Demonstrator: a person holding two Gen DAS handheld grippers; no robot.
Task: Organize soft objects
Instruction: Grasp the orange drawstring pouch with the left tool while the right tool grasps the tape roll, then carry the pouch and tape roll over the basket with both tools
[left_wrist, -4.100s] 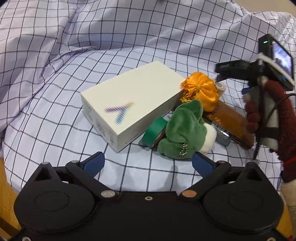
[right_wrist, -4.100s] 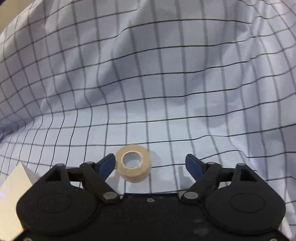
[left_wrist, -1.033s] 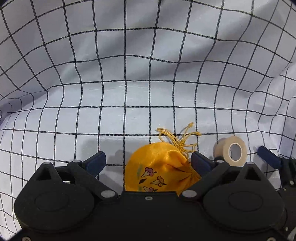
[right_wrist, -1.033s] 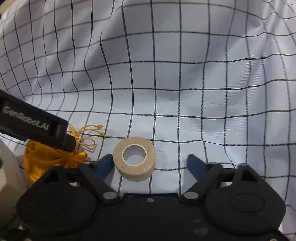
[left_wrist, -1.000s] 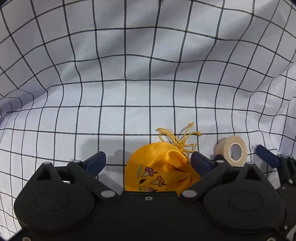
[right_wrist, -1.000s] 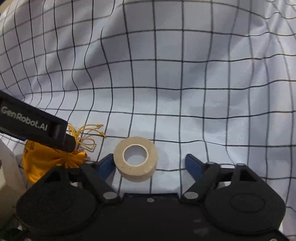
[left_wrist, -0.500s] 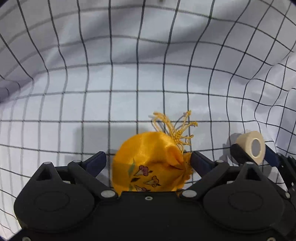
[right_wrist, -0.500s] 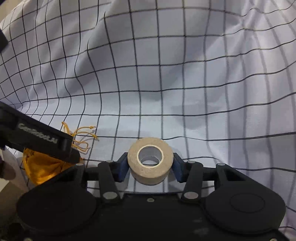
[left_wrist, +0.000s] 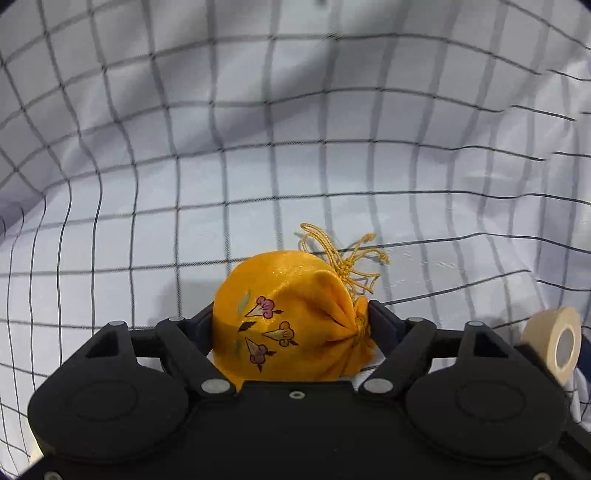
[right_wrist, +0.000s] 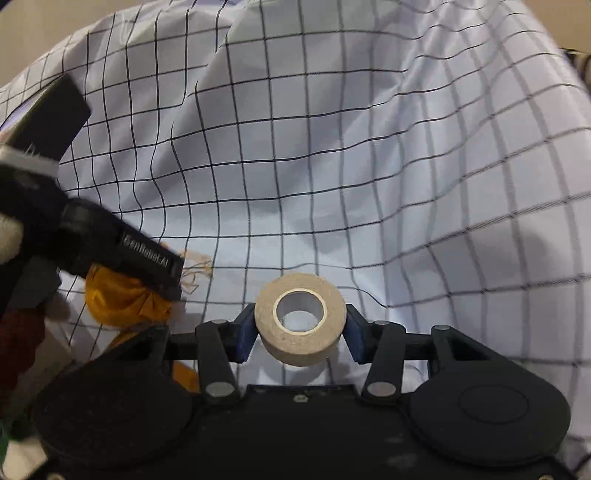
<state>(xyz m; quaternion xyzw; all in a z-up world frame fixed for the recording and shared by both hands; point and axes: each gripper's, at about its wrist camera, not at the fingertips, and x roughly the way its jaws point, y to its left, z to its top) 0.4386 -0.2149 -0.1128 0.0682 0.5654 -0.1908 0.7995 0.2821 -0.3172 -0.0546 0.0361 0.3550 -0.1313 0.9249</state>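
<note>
1. Across both views, a white cloth (left_wrist: 258, 155) with a dark grid, rumpled into folds, is spread beneath everything.
2. Low in the left wrist view, the left gripper (left_wrist: 291, 325) is seen with its jaws closing around an orange drawstring pouch (left_wrist: 284, 328); both fingers are touching the pouch's sides.
3. In the right wrist view, the right gripper (right_wrist: 300, 332) is clamped tight on a beige tape roll (right_wrist: 300, 321), which is held clear of the cloth with its hole facing the camera.
4. The pouch is printed with small ice-cream cones, and its gold cords (left_wrist: 343, 254) are splayed on the cloth just beyond it.
5. The tape roll is also seen at the left view's right edge, near the pouch.
</note>
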